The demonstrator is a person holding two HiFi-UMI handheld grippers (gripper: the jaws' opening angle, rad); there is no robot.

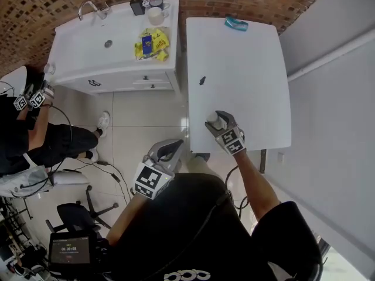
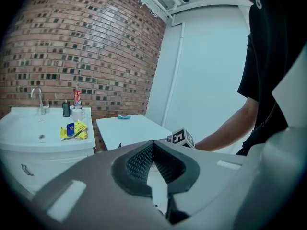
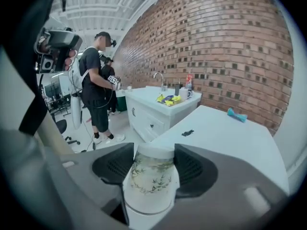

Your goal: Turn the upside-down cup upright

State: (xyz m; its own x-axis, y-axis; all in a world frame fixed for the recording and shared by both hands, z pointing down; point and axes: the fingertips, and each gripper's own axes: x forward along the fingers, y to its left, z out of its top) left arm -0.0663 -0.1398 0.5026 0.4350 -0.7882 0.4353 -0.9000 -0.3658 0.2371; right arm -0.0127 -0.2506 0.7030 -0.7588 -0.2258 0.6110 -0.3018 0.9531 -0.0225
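A white cup (image 3: pixel 149 181) with a green leaf print is pinched between the jaws of the right gripper (image 3: pixel 153 151), over the near edge of the white table (image 3: pixel 225 138). The print is shown only in the right gripper view; in the head view only a white end of the cup (image 1: pixel 212 120) is seen. The jaws of the left gripper (image 2: pixel 152 145) are pressed together with nothing between them.

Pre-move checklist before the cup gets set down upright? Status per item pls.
1. Grip: the right gripper has its jaws clamped on both sides of the cup - ok.
2. Cup upright: narrow end up, wide end down in the right gripper view - not ok.
3. Cup lifted clear of the table - cannot tell.
4. Landing spot: bare table ahead; black scrap and teal thing lie far off - ok.
5. Left gripper: empty, beside the table, out of the way - ok.
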